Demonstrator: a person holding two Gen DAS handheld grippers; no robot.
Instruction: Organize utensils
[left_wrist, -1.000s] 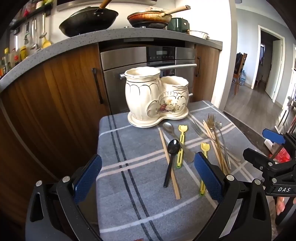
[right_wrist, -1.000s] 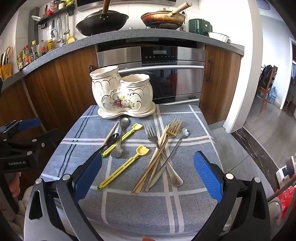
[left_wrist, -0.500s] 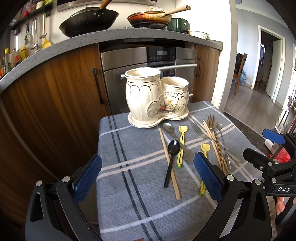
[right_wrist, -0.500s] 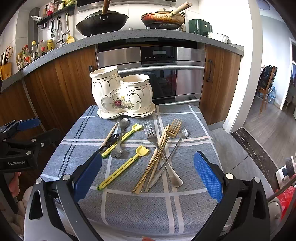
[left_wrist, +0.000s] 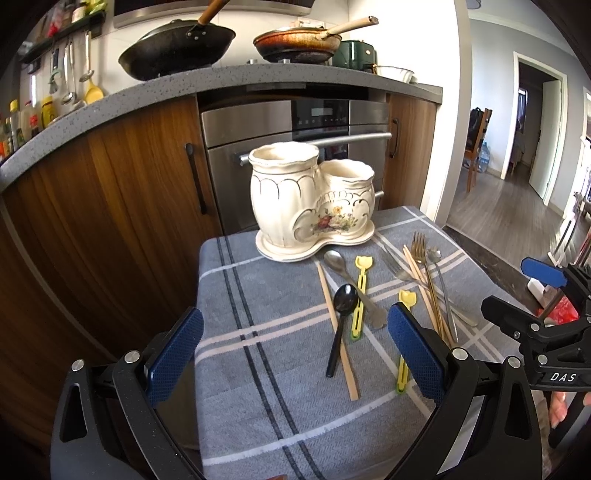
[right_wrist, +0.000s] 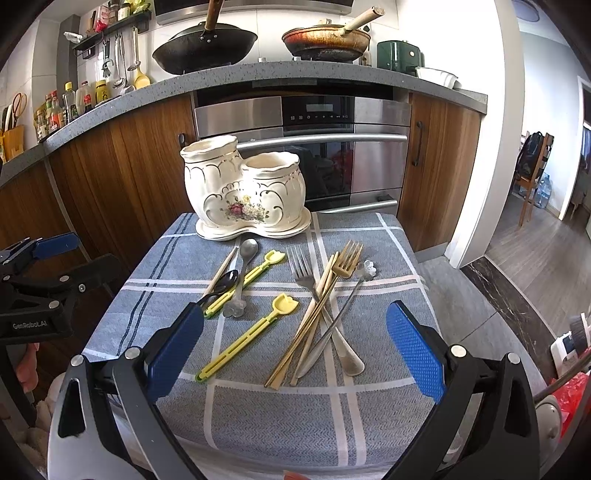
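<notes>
Reading "DAS" on right tool (left_wrist: 554, 376)

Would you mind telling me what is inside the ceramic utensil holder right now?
No utensil sticks out of either cup of the ceramic utensil holder. Only the inner rims show; the cup bottoms are hidden by the walls, so I cannot tell whether anything short lies inside.

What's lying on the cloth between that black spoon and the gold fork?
In the left wrist view, between the black spoon and the gold fork lie a silver spoon, two yellow utensils and a silver fork.
</notes>
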